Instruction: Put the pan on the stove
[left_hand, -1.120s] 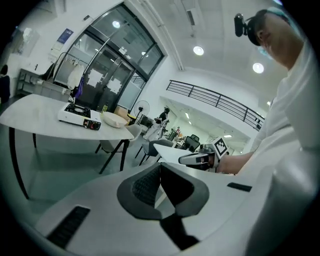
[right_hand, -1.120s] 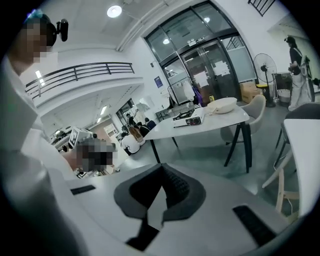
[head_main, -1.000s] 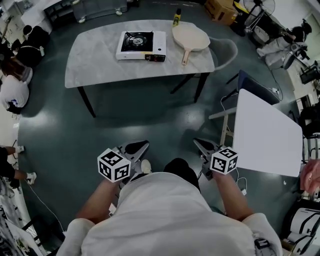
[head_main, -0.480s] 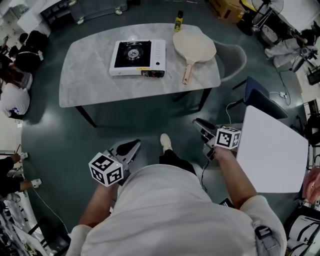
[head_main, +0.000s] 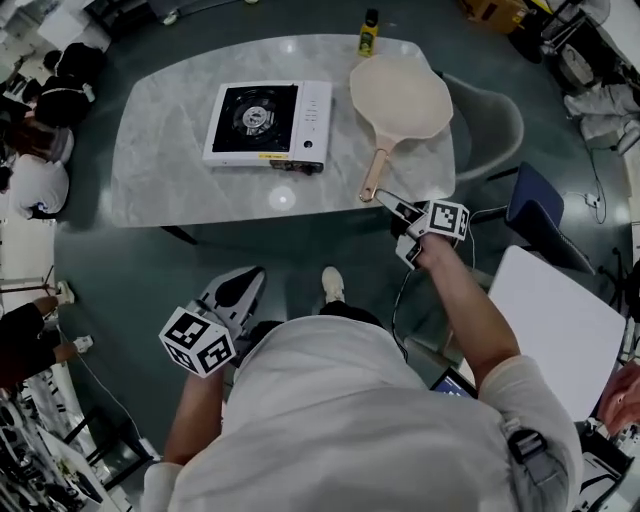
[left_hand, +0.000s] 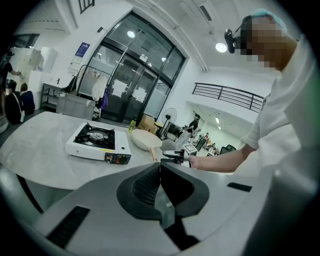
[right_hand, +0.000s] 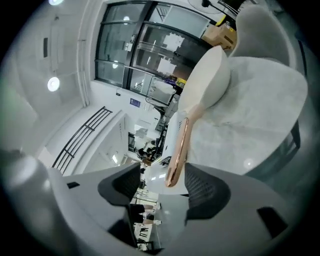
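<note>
A cream pan lies on the grey marble table, its copper-coloured handle pointing toward me. To its left sits a white portable stove with a black burner, nothing on it. My right gripper is at the handle's near end. In the right gripper view the handle tip lies between the jaws, which are opening, and the pads do not press it. My left gripper hangs low in front of the table, shut and empty, its jaws meeting.
A yellow bottle stands at the table's far edge. A grey chair and a blue chair are right of the table, a white tabletop further right. People sit on the floor at the left.
I have stepped closer to the table. My right gripper has reached forward to the pan handle's end and its jaws have parted. The left gripper has stayed low and shut.
</note>
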